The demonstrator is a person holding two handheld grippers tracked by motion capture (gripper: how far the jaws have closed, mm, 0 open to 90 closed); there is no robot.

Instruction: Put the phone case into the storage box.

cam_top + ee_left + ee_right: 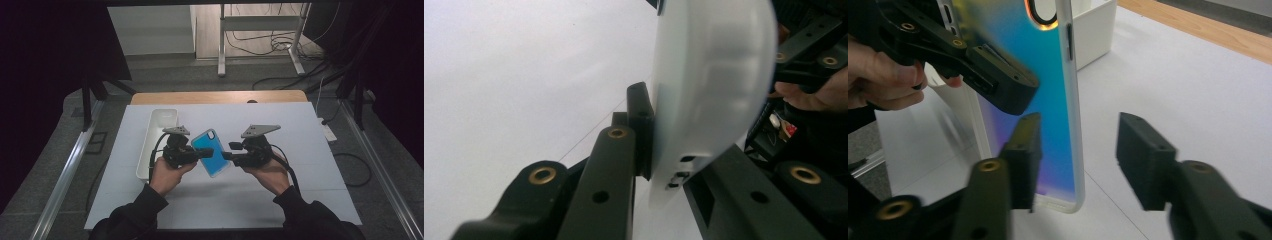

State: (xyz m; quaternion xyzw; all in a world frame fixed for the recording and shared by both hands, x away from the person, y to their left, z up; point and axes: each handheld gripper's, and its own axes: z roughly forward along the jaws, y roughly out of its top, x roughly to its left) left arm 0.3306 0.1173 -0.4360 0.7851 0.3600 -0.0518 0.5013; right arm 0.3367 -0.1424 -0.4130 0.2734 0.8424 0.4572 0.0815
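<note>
my left gripper (202, 154) is clamped on the phone case (212, 152), held above the table (310, 150). right gripper (1078, 150) jaws apart around its edge, not gripping yet. prob a handover; next i close right, then let go w/ left.

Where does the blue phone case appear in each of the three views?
High view: phone case at centre, between both claws.
Left gripper view: its pale edge, upper centre-right, clamped.
Right gripper view: left of centre, upright, iridescent blue.
Shared landmark: white tray, beside the case in the high view, behind it in the right gripper view.

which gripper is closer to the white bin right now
Left. The left gripper is just beside the white bin, shut on the phone case; the right gripper is beyond the case.
</note>
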